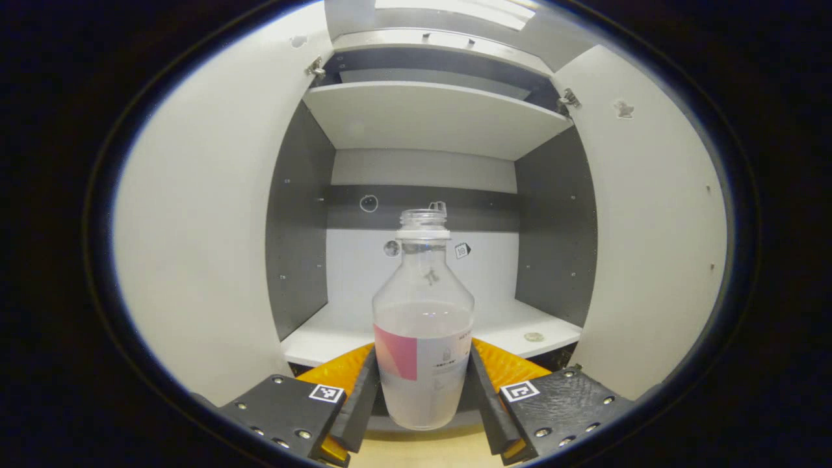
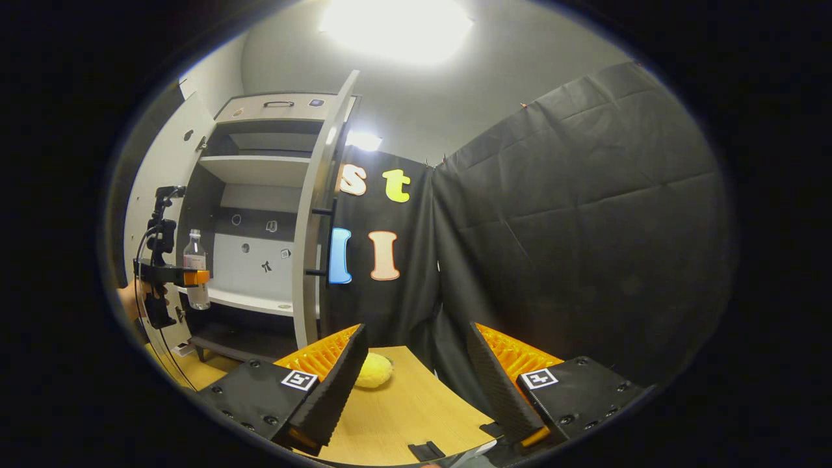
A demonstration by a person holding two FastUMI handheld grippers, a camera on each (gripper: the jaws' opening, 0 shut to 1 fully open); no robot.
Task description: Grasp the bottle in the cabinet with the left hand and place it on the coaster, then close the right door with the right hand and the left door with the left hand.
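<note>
A clear bottle [image 1: 423,325] with a white cap, a pink-and-white label and some liquid stands upright between my left gripper's [image 1: 422,406] fingers, which press on both its sides. It is at the front edge of the cabinet's lower shelf [image 1: 325,338]. The right gripper view shows the same bottle [image 2: 195,268] in the left gripper [image 2: 188,277], just in front of the open cabinet. My right gripper [image 2: 413,383] is open over the wooden table [image 2: 403,416] with nothing between its fingers. A round yellow pad [image 2: 374,370], seemingly the coaster, lies on the table beside its left finger.
Both cabinet doors stand wide open: the left door [image 1: 195,247] and the right door [image 1: 650,247], which is edge-on [image 2: 318,214] in the right gripper view with a dark handle. An upper shelf [image 1: 429,117] spans the cabinet. A small round thing [image 1: 533,337] lies on the lower shelf.
</note>
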